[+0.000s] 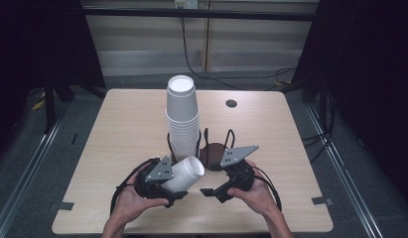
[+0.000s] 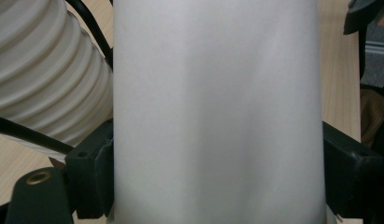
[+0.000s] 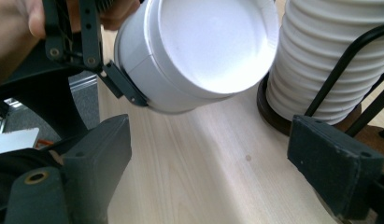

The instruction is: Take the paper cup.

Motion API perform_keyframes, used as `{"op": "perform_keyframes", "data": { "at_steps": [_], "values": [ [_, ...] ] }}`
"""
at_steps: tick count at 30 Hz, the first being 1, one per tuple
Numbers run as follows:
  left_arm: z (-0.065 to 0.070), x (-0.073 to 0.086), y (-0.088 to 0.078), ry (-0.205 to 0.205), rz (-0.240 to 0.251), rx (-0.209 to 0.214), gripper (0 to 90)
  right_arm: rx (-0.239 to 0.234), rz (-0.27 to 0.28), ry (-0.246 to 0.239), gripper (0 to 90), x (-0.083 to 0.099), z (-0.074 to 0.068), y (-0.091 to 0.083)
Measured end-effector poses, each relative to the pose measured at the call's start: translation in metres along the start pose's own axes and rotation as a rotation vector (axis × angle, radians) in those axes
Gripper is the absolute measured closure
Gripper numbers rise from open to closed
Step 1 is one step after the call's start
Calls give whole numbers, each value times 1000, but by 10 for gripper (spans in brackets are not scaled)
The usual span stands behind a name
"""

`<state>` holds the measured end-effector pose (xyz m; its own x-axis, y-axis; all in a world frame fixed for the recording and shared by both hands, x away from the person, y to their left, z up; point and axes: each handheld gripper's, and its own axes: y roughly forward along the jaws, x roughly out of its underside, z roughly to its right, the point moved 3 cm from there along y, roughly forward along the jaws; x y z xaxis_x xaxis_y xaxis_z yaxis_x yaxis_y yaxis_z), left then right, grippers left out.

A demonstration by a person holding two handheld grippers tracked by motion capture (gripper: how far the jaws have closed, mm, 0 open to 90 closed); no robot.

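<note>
The cup stack (image 1: 182, 116) in its wire holder (image 1: 207, 147) blocks the middle; table (image 1: 127, 124) flanks lie open.

A pale wooden table (image 1: 122, 129) (with a small dark grommet (image 1: 231, 103)) stands on grey floor (image 1: 37, 148).

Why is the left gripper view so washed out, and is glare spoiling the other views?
Left gripper view: the held cup sits too close to the lens, soft and featureless. Right gripper view: bright glare inside that cup's mouth; the near jaws are slightly blurred. High view: table evenly lit, dark surroundings, the cup stack sharp.
</note>
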<state>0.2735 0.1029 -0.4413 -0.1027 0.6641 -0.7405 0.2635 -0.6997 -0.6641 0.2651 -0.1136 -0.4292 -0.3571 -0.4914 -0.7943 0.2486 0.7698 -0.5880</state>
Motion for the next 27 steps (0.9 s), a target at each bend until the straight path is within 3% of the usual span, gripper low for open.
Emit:
{"op": "perform_keyframes", "data": {
  "at_steps": [6, 14, 18, 27],
  "values": [
    [-1, -4, -2, 62, -82, -11, 151, 0, -12, -19, 133, -3, -1, 0],
    [1, -2, 0, 86, -131, 9, 151, 1, -47, -28, 138, 0, -1, 1],
    [2, -1, 3, 104, -164, 29, 151, -11, -101, -45, 138, 1, -1, 5],
    [6, 0, 10, 118, -210, 56, 152, -46, -168, -59, 135, 4, -2, 9]
  ]
}}
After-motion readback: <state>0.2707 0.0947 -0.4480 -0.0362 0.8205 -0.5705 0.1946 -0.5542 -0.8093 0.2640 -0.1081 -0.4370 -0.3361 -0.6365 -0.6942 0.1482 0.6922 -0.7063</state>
